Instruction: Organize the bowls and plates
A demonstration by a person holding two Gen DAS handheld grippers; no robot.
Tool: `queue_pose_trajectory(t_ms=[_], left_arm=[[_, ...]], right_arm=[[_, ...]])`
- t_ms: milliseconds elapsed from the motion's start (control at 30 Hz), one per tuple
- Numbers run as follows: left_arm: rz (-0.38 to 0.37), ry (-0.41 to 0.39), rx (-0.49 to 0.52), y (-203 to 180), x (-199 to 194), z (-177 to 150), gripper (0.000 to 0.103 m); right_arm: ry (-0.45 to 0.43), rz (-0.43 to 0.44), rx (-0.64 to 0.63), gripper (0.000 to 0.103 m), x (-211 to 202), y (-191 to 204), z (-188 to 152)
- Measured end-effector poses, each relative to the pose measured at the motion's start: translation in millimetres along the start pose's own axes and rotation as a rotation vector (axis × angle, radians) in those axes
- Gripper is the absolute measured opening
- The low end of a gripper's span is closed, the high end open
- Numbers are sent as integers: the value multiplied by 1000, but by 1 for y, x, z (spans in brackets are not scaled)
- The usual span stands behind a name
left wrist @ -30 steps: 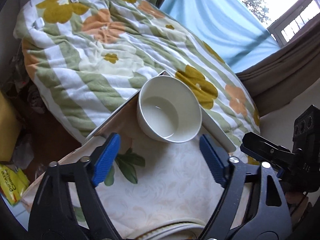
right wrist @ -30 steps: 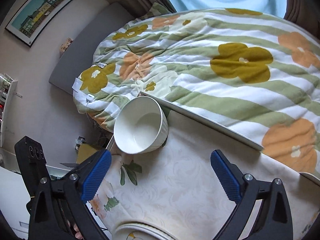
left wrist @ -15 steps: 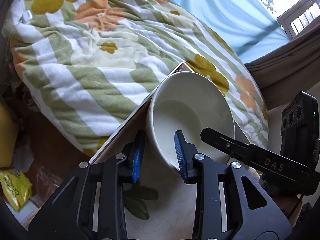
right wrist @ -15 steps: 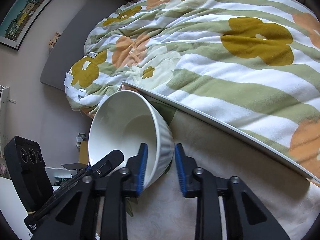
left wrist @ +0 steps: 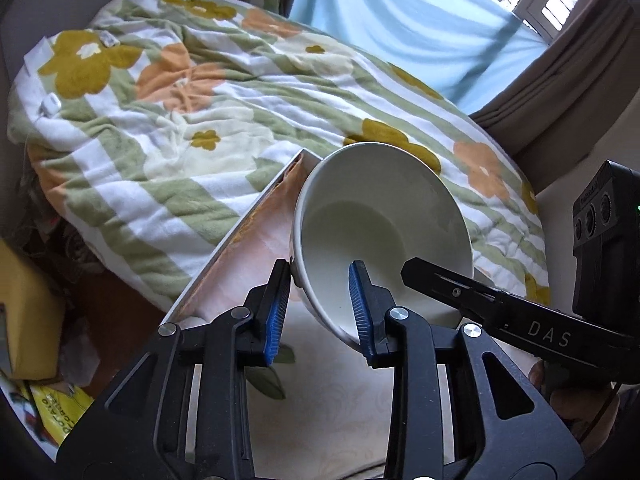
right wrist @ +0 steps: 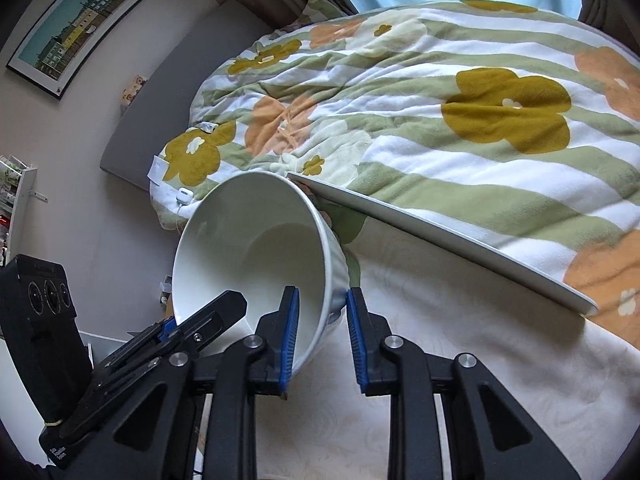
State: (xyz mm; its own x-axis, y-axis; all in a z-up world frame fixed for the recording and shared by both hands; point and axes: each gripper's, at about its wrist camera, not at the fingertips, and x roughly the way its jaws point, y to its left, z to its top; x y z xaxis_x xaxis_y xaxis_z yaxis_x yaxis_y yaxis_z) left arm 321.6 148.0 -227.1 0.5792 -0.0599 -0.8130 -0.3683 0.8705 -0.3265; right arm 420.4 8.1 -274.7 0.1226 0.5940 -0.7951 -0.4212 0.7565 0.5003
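— Since a second ago, what has changed?

— Both pairs of my blue-padded fingers went from wide apart to clamped on the white glazed ceramic bowl (left wrist: 380, 224). It stood flat near the corner of the table; now it hangs tilted between my two grippers, its mouth turned toward me.

— Which grip is where?

— My left gripper (left wrist: 320, 308) pinches the near rim, one pad inside and one on the ribbed outside. My right gripper (right wrist: 322, 328) pinches the rim beside it in the same way.

— So which step is this?

— The pick-up, I judge: the bowl is taken but not yet placed. Next I would level it and carry it to its stack, both hands moving together so the rim does not twist out.

— And around you?

— A cream floral tablecloth (right wrist: 460, 360) covers the white-edged table (right wrist: 440, 228). Beyond lies a bed under a green-striped flowered blanket (left wrist: 168, 128), then a pale blue curtain (left wrist: 400, 20) and a framed picture (right wrist: 80, 28) on the wall.
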Motion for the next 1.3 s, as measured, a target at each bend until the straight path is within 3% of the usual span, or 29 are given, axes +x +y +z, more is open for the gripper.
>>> queue_pose_trajectory(t_ms=[200, 367, 700, 1033, 1300], left_arm=[[-29, -56, 71, -54, -65, -29, 27], [-71, -74, 136, -111, -113, -74, 27], [-179, -5, 238, -220, -147, -191, 27], [-213, 178, 392, -298, -119, -280, 27], [-142, 298, 549, -315, -80, -309, 27]], right_arm=[[-108, 7, 1, 22, -82, 7, -38], [-166, -40, 16, 22, -157, -1, -89], [-246, -146, 75, 22, -271, -57, -199], [-238, -243, 219, 22, -307, -125, -285], [-191, -269, 325, 22, -290, -153, -315]])
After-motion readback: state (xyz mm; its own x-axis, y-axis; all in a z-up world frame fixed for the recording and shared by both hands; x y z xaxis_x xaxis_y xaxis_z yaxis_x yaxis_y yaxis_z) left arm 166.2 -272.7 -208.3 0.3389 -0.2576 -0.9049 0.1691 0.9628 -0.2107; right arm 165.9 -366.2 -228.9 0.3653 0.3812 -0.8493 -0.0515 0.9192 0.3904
